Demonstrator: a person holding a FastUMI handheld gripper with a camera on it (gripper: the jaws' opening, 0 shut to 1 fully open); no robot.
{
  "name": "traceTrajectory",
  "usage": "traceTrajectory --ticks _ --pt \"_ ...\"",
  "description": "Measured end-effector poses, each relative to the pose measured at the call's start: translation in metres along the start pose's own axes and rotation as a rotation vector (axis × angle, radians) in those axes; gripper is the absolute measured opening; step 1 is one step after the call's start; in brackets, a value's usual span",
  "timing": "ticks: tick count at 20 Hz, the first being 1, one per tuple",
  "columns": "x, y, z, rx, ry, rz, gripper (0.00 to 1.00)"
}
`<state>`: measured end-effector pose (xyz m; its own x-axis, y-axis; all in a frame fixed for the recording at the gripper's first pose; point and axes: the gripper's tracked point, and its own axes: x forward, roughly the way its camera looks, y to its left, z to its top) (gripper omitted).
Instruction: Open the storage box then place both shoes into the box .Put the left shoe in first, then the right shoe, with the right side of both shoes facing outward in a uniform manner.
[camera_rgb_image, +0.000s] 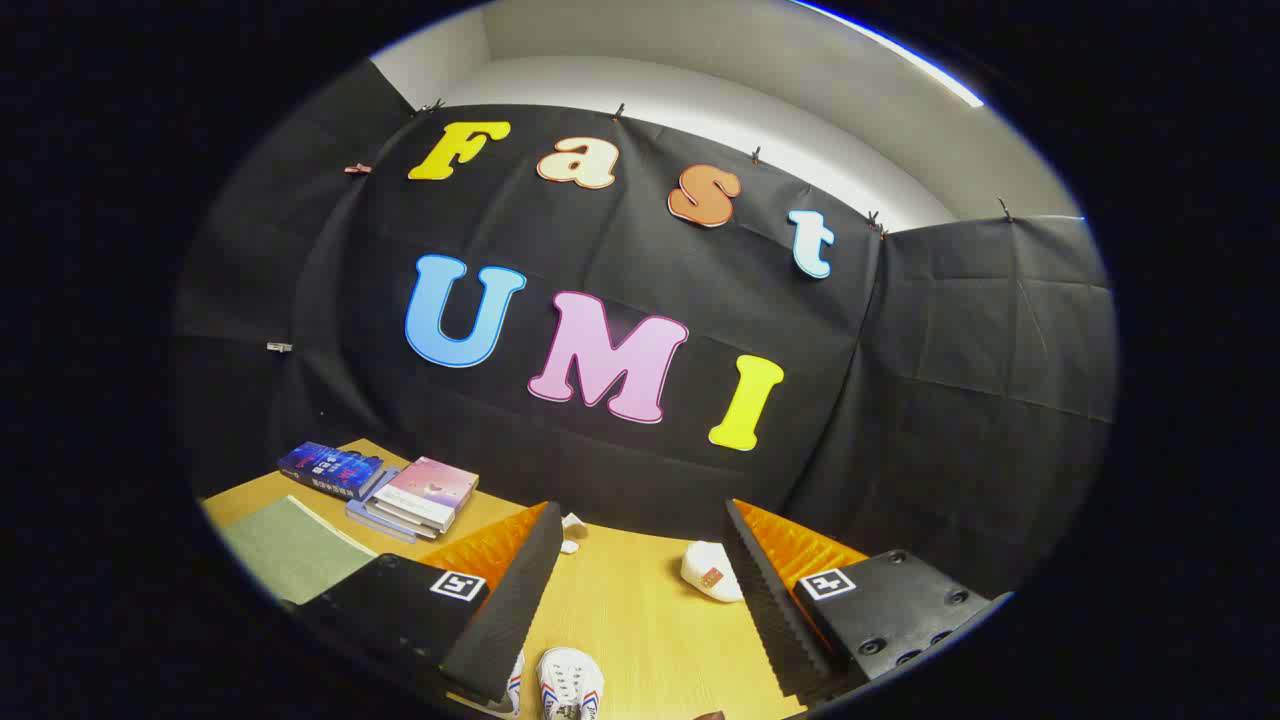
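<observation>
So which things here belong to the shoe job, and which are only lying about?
Job:
- white shoe, between the open gripper fingers
- second white shoe, beside the right finger

Lying about:
- stacked books
- blue book
- green mat
- small white object

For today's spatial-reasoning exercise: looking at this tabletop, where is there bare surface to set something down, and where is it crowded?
The gripper is open. Bare wood table runs between its fingers, bordered by the white shoe toe nearest the camera, a white shoe by the right finger and a small white scrap by the left finger. The far-left corner is crowded: stacked books and a grey-green mat.
</observation>
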<state>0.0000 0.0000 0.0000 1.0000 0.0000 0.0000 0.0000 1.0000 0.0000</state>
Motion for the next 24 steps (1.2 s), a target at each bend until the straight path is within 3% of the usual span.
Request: traceTrajectory --ticks 24 --pt "0.012 0.019 -0.009 -0.016 0.021 0.022 0.97"
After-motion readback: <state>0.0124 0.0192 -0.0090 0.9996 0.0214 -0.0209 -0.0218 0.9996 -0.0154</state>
